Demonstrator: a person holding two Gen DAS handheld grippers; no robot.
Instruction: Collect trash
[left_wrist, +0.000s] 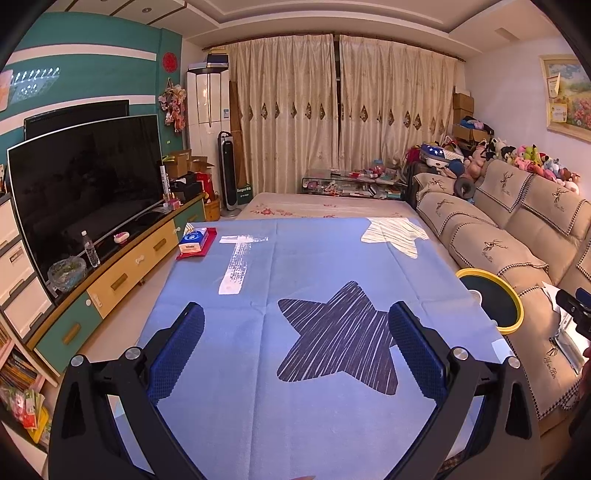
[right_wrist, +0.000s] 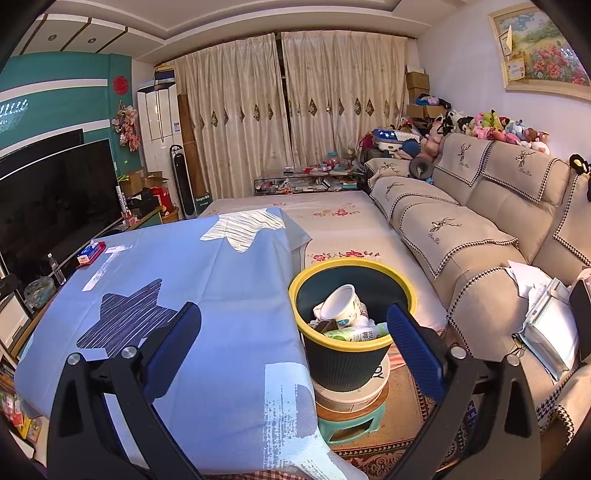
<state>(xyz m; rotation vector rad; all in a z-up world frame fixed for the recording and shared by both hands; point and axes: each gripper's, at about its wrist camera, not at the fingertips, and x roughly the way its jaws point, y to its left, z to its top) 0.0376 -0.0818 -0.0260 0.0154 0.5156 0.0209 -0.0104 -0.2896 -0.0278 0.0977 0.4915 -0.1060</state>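
Trash (right_wrist: 347, 314) filling the yellow-rimmed bin (right_wrist: 314, 338), standing just beside the table's right edge.

Hovering both hand-held grippers, left (left_wrist: 295, 343) and right (right_wrist: 293, 341), wide open and holding nothing; probably worth scanning the blue star cloth (left_wrist: 295, 266) for leftovers, tissue pack (left_wrist: 194, 242) lying at far-left corner; sofa (right_wrist: 480, 229) flanking right, TV (left_wrist: 85, 184) left.

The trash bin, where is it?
In the right wrist view the trash bin stands just right of the blue tablecloth, on a stacked stool before the sofa.
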